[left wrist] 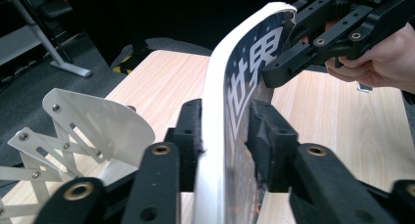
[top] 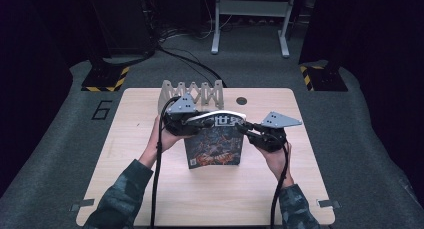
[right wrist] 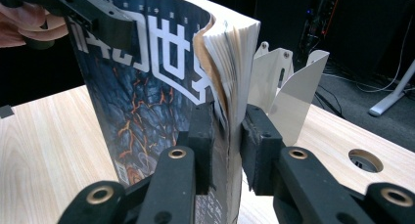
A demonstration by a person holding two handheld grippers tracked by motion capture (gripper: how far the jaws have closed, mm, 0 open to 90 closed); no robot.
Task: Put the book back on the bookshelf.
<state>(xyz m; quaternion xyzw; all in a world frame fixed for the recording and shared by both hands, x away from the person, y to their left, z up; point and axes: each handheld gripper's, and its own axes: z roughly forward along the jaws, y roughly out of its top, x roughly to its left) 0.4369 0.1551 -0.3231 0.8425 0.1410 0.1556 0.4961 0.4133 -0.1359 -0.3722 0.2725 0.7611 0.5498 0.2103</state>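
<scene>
A magazine (top: 216, 144) stands upright at mid-table, bowed along its top edge, clamped on the left edge by the left gripper (left wrist: 222, 141) and on the right by the right gripper (right wrist: 228, 141), not yet slotted into the white accordion rack (top: 192, 92) just behind.

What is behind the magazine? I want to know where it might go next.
Behind the magazine, held upright by both tongs, stands a white folding rack at the table's far edge. The magazine and left tongs cover the rack's lower part.
</scene>
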